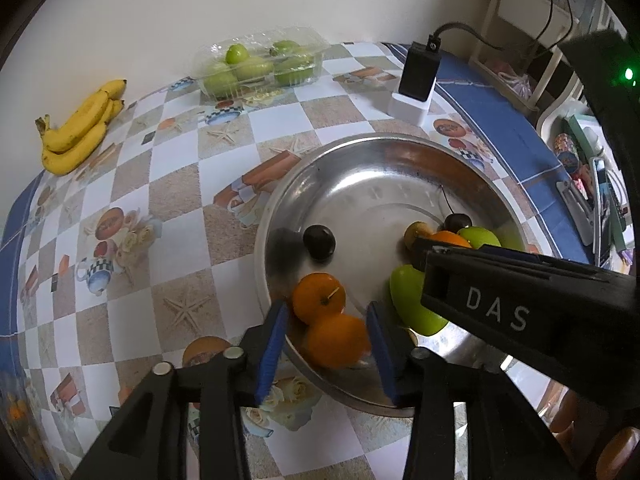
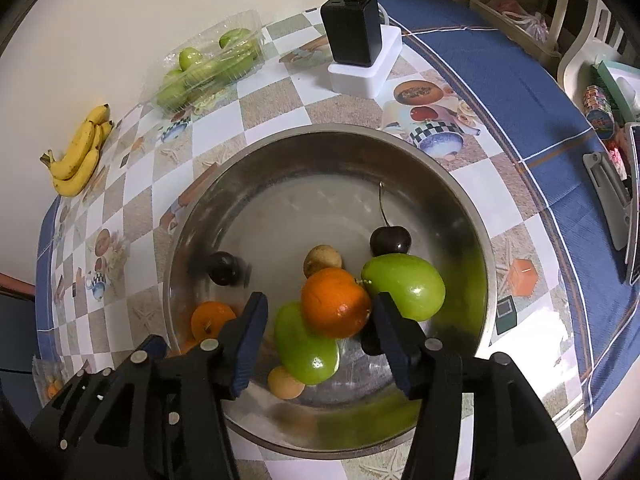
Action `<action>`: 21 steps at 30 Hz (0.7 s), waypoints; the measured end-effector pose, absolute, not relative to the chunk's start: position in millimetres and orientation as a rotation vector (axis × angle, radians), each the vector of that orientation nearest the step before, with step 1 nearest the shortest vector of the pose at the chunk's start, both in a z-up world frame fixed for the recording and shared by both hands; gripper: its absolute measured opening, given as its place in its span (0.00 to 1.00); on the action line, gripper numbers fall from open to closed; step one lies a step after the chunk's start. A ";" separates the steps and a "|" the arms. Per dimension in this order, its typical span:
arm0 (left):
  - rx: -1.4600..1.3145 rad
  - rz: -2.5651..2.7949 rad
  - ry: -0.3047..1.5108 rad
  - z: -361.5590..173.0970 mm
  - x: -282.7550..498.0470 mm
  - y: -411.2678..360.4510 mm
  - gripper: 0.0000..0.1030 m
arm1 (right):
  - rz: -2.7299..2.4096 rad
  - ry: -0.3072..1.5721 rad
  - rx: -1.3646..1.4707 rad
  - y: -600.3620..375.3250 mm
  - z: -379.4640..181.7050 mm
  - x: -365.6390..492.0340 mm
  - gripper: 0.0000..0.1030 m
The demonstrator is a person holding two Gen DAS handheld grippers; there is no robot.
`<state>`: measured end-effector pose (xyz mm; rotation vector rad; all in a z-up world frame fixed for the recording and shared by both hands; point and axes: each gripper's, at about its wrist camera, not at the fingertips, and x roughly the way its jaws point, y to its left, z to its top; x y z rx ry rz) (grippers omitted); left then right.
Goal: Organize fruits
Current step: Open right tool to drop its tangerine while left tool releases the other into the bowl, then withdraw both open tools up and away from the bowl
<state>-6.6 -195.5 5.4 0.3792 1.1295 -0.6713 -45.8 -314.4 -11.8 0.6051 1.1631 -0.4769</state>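
A steel bowl (image 1: 360, 140) (image 2: 320, 128) on the checked tablecloth holds several fruits. My left gripper (image 1: 327, 312) is open over the bowl's near left side. A blurred orange (image 1: 338, 340) lies between its blue pads, free of them, and a stemmed tangerine (image 1: 318, 298) sits just beyond. My right gripper (image 2: 320, 304) is open above a bigger orange (image 2: 336, 302) that rests on two green mangoes (image 2: 404, 286) (image 2: 304, 344). That orange lies close to the right pad, with a wide gap on the left. Two dark cherries (image 2: 390, 240) (image 2: 224, 268) sit in the bowl.
A bunch of bananas (image 1: 80, 128) (image 2: 80, 160) lies by the wall at far left. A clear plastic box of green fruit (image 1: 260, 64) (image 2: 208, 68) stands at the back. A black charger on a white block (image 1: 418, 76) (image 2: 356, 32) stands behind the bowl. Clutter lies past the table's right edge.
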 end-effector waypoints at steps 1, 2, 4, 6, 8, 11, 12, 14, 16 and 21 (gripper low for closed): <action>0.370 -0.670 1.127 6.8 -6.6 -193.0 0.51 | -0.477 1.162 0.605 -313.6 -11.2 -46.7 0.56; 0.365 -0.668 1.127 7.6 -6.9 -190.9 0.52 | -0.479 1.159 0.605 -313.1 -10.6 -47.4 0.57; 0.356 -0.663 1.128 8.4 -6.8 -186.8 0.54 | -0.477 1.156 0.600 -311.1 -9.1 -48.9 0.58; 0.341 -0.649 1.133 8.5 -6.1 -180.4 0.57 | -0.474 1.155 0.586 -307.6 -7.8 -51.4 0.59; 0.320 -0.627 1.142 7.4 -4.5 -171.4 0.60 | -0.481 1.153 0.577 -304.8 -7.9 -54.3 0.61; 0.299 -0.569 1.159 3.1 -0.4 -157.5 0.73 | -0.493 1.150 0.574 -302.3 -8.7 -60.7 0.78; 0.296 -0.549 1.159 2.0 1.2 -153.5 0.77 | -0.495 1.147 0.572 -301.4 -8.7 -62.8 0.79; 0.279 -0.496 1.156 0.3 5.9 -143.0 0.83 | -0.493 1.147 0.565 -298.8 -9.3 -66.1 0.79; 0.243 -0.444 1.148 -0.5 12.2 -129.9 0.97 | -0.490 1.144 0.556 -295.5 -9.8 -68.8 0.83; 0.185 -0.365 1.114 2.1 21.1 -105.1 1.00 | -0.484 1.140 0.518 -285.6 -10.8 -72.5 0.90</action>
